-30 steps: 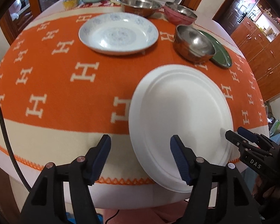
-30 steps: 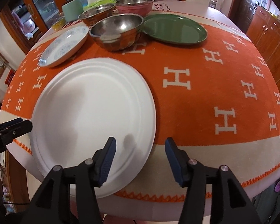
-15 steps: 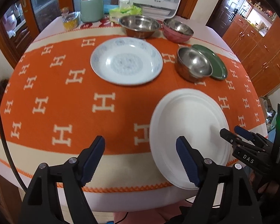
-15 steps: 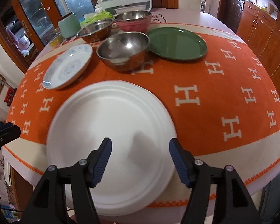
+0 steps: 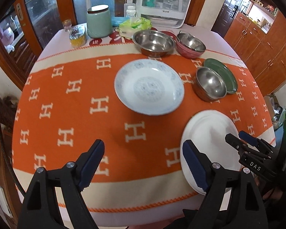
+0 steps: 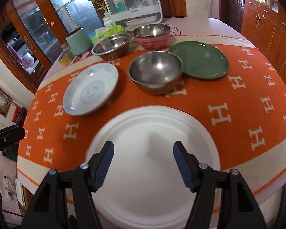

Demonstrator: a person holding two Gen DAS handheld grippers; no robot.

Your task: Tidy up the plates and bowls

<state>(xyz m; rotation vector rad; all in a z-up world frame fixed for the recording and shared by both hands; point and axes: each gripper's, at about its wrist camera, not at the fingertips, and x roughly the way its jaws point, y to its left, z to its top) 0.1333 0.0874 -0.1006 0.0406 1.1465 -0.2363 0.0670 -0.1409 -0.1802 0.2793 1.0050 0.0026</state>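
Observation:
A big white plate (image 6: pixel 154 164) lies at the table's near edge, overhanging it; it also shows in the left wrist view (image 5: pixel 209 139). A blue-patterned white dish (image 5: pixel 149 86) (image 6: pixel 90 88), a steel bowl (image 5: pixel 210 84) (image 6: pixel 155 72) and a green plate (image 5: pixel 224 72) (image 6: pixel 200 59) sit mid-table. A wider steel bowl (image 5: pixel 153 42) (image 6: pixel 111 45) and a pink bowl (image 5: pixel 190 44) (image 6: pixel 151 35) stand behind. My left gripper (image 5: pixel 143 164) is open and empty above the near edge, left of the white plate. My right gripper (image 6: pixel 143 164) is open and empty above the white plate.
The round table wears an orange cloth with white H letters (image 5: pixel 76 105). At the back stand a mint canister (image 5: pixel 99 22), a small jar (image 5: pixel 77 35), a green wipes pack (image 5: pixel 135 24) and a white appliance (image 5: pixel 165 2). Wooden cabinets (image 5: pixel 261 38) line the right.
Both grippers have risen and pulled back from the table, so more of it shows. The right gripper now sits centred over the white plate. Nothing was picked up.

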